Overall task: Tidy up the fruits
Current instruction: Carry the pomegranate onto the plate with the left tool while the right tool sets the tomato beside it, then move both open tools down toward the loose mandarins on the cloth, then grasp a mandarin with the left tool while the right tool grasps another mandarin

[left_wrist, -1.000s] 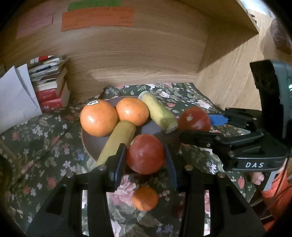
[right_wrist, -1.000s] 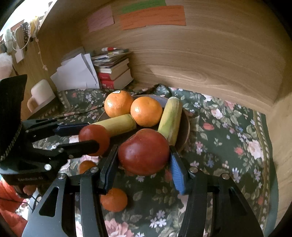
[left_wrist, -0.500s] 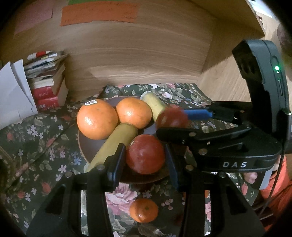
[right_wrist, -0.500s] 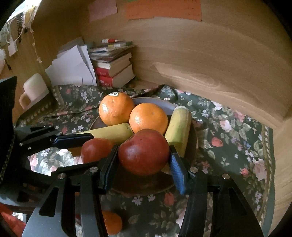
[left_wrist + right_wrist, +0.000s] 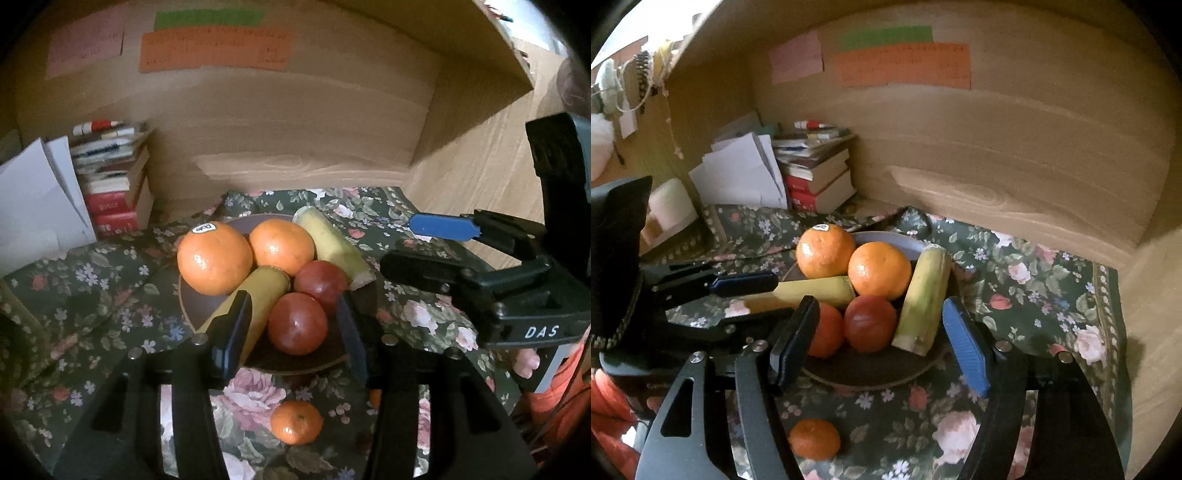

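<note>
A dark brown plate (image 5: 195, 314) (image 5: 871, 369) holds two oranges (image 5: 214, 256) (image 5: 824, 251), two bananas (image 5: 255, 302) (image 5: 923, 295) and two red apples (image 5: 297, 323) (image 5: 870, 323). My left gripper (image 5: 291, 332) is open, its jaws on either side of the near apple and apart from it. My right gripper (image 5: 879, 339) is open and empty just before the plate; it also shows at the right of the left wrist view (image 5: 417, 243). A small tangerine (image 5: 295, 421) (image 5: 814, 437) lies on the floral cloth in front of the plate.
A floral cloth (image 5: 92, 280) covers the desk. A stack of books (image 5: 110, 184) (image 5: 812, 166) and white papers (image 5: 33, 206) stand at the back left. Wooden walls (image 5: 295, 140) close the back and right. A white mug (image 5: 670, 206) sits far left.
Both grippers have opened and released their red apples onto the plate. The right gripper has drawn back to the right.
</note>
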{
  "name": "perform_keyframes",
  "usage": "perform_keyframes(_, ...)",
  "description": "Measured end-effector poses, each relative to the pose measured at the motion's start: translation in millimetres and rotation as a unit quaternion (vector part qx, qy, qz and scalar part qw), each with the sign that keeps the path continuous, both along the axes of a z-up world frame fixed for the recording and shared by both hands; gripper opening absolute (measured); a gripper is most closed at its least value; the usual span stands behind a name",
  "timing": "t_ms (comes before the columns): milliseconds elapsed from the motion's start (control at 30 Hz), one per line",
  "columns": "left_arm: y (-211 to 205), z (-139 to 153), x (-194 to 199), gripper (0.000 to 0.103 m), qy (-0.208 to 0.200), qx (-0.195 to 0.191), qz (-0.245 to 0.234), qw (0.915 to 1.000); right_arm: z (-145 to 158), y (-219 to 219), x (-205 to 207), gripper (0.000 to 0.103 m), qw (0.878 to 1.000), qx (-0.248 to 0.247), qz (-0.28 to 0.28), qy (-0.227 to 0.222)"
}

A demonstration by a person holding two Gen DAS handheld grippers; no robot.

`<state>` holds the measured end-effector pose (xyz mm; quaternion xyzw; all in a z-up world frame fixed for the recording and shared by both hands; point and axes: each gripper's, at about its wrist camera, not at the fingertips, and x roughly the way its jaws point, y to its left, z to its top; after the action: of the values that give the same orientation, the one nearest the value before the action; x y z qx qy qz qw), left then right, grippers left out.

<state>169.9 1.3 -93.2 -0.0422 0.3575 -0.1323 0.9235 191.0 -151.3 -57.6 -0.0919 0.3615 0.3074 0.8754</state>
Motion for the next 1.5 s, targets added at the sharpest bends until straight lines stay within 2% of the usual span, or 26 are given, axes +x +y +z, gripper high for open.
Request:
perform_keyframes(167, 2, 11, -20, 0.053, -0.012, 0.010, 0.005, 0.9999, 1, -6, -17, 0.066, 1.000, 0.016, 0.000, -0.002)
perform_keyframes(367, 6, 9, -43, 0.059, -0.008, 0.023, 0.012, 0.9996, -8, -10, -36, 0.066, 0.999, 0.031, 0.002, 0.010)
perform_keyframes(567, 10, -12, -56, 0.060, 0.022, 0.036, 0.015, 0.9990, -24, -12, -48, 0.066, 0.999, 0.033, 0.001, 0.026)
perform_keyframes(833, 10, -47, -58, 0.060, 0.069, 0.028, 0.009, 0.9972, -53, -7, -58, 0.066, 0.998, 0.011, 0.016, 0.066)
perform_keyframes(967, 8, -54, -56, 0.060, 0.075, 0.024, 0.007, 0.9969, -61, -6, -60, 0.056, 0.997, 0.000, 0.019, 0.075)
perform_keyframes(1233, -2, -63, -45, 0.059, 0.077, 0.034, 0.004, 0.9965, -73, -3, -58, 0.047, 0.995, -0.008, 0.023, 0.094)
perform_keyframes(1300, -3, -64, -43, 0.053, 0.073, 0.040, 0.004, 0.9965, -73, -1, -58, 0.046, 0.996, -0.012, 0.023, 0.090)
perform_keyframes(1333, -4, -64, -42, 0.049, 0.072, 0.041, 0.002, 0.9965, -73, 0, -58, 0.041, 0.996, -0.013, 0.024, 0.089)
perform_keyframes(1367, -5, -64, -41, 0.042, 0.072, 0.040, -0.002, 0.9966, -73, 1, -58, 0.036, 0.996, -0.014, 0.026, 0.089)
perform_keyframes(1400, -5, -64, -40, 0.034, 0.073, 0.036, -0.006, 0.9967, -73, 1, -57, 0.036, 0.996, -0.013, 0.027, 0.090)
perform_keyframes(1500, -5, -62, -40, 0.035, 0.067, 0.037, -0.002, 0.9971, -71, 1, -58, 0.035, 0.996, -0.015, 0.026, 0.078)
